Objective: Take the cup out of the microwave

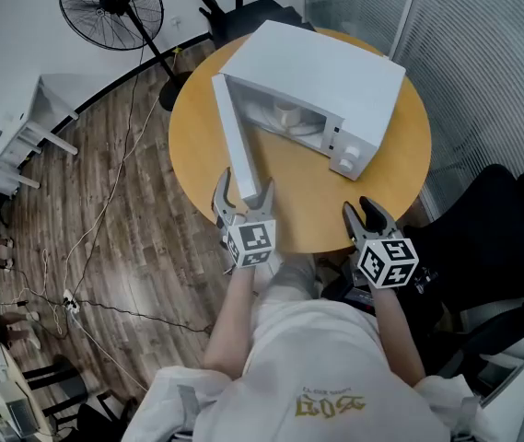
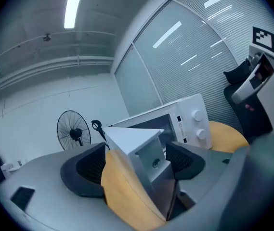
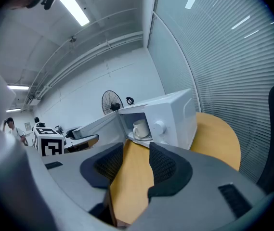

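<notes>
Our left gripper (image 1: 246,184), jaws spread and gripping nothing, straddles the open door's (image 1: 236,141) end at centre frame. The right gripper (image 1: 361,208), lower right, is also agape and empty. We should send it straight in for the cup (image 1: 287,111), upper centre inside the microwave (image 1: 335,76).

Office room: glass partition with blinds (image 1: 483,53) at 2 o'clock, black swivel chairs (image 1: 252,12) at 12 and 4, white desk (image 1: 22,132) at 9, pedestal fan (image 1: 111,7) at 11, strip ceiling lights (image 3: 74,6).
</notes>
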Tool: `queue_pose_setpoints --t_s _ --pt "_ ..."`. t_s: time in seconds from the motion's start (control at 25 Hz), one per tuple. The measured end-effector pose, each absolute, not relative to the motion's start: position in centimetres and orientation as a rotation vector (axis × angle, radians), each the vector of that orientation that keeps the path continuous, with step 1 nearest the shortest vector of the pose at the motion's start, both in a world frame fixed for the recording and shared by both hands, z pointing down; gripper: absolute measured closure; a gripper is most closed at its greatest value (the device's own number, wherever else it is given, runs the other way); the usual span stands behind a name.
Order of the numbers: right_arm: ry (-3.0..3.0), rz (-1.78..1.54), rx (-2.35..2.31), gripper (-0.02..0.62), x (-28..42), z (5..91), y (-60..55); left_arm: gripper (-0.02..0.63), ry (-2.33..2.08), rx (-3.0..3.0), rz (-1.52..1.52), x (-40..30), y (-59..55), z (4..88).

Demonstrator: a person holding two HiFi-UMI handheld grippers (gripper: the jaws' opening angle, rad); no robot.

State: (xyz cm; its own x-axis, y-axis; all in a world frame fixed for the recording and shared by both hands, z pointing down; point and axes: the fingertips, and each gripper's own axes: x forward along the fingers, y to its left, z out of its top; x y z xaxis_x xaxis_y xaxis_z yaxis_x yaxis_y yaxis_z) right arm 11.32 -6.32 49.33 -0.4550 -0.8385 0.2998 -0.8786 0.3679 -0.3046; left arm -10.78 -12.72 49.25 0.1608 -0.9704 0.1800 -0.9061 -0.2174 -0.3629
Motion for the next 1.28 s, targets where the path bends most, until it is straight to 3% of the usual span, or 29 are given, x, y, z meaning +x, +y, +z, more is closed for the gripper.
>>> queue_pose_setpoints --t_s 1.12,1.28 --pt "-2.550 0.653 1.537 0.430 9.8 49.1 -6.8 0.307 2.203 -2.409 -0.257 -16.5 -12.7 50.7" --pt "-2.552 0.649 1.530 0.430 9.6 49.0 -7.0 0.359 2.185 -2.446 -0.216 -16.2 -12.8 50.6"
